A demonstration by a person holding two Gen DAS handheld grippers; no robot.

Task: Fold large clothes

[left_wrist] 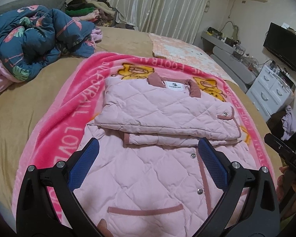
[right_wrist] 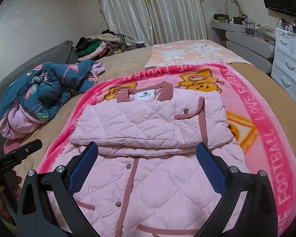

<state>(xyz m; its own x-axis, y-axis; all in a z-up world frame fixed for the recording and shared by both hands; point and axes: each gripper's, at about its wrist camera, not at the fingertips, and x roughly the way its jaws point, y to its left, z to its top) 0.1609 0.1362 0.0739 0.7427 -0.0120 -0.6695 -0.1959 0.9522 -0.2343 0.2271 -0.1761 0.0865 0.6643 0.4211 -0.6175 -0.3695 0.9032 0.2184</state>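
Around us is a bedroom with pale pleated curtains (left_wrist: 163, 6) across the top of the frame and a white chest of drawers (right_wrist: 290, 67) at the right edge. Filling most of both views is the wide bed with its tan cover (left_wrist: 19, 102). On it lies a bright pink fleece blanket with yellow cartoon figures and white lettering (left_wrist: 55, 130), and centred on that blanket is the task's garment, a pale pink quilted jacket with dusty-rose trim and metal snaps (left_wrist: 152, 173). Its sleeves and upper panels look already folded across the chest, forming a thick band in the middle of the frame, while the lower body runs flat toward the bottom edge. A crumpled dark blue floral quilt (left_wrist: 35, 37) sits in the upper left, well apart from the jacket.

We hold both tools above the lower half of the jacket. Our left gripper (left_wrist: 148, 158) has its blue-padded jaws spread wide with nothing between them, and our right gripper (right_wrist: 148, 160) is spread and empty likewise.

We judge the next move to be lifting the hem up over the folded band. The padding is puffy and slick, so a shallow pinch could catch only the top layer and let the back drag. Uneven lifting could skew the fold, and tugging may bunch the blanket beneath or undo the sleeves.
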